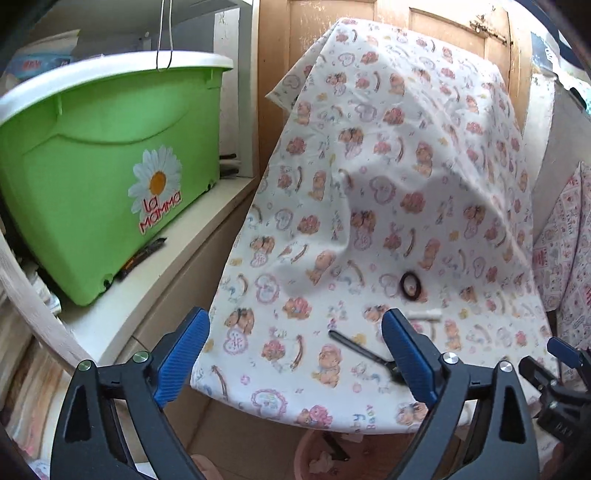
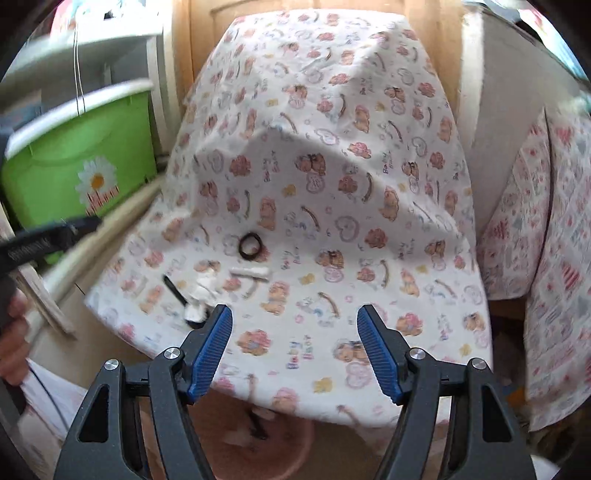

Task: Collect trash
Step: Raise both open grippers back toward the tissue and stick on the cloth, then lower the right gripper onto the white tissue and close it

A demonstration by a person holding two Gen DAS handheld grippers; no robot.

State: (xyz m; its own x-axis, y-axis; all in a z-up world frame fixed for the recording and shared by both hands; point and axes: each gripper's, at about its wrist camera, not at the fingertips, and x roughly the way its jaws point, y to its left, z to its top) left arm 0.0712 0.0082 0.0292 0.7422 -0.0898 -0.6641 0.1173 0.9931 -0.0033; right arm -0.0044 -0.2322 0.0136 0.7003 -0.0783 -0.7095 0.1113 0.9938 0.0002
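A table under a teddy-bear print cloth [image 1: 369, 184] [image 2: 332, 184] holds small trash: a black ring [image 1: 410, 286] [image 2: 250, 246], a white paper roll [image 1: 424, 315] [image 2: 251, 273], a black plastic spoon [image 1: 358, 349] [image 2: 177, 295] and crumpled white tissue [image 2: 203, 291]. A pink bin [image 2: 258, 439] [image 1: 325, 454] with scraps stands on the floor below the table's front edge. My left gripper [image 1: 295, 350] is open and empty above the front left corner. My right gripper [image 2: 295, 347] is open and empty above the front edge. The right gripper's side shows in the left wrist view [image 1: 557, 376].
A green lidded box [image 1: 103, 177] [image 2: 81, 162] with a daisy sticker sits on a white shelf [image 1: 155, 295] to the left. A wooden door [image 1: 424, 22] stands behind the table. Another patterned cloth [image 2: 546, 240] hangs at the right.
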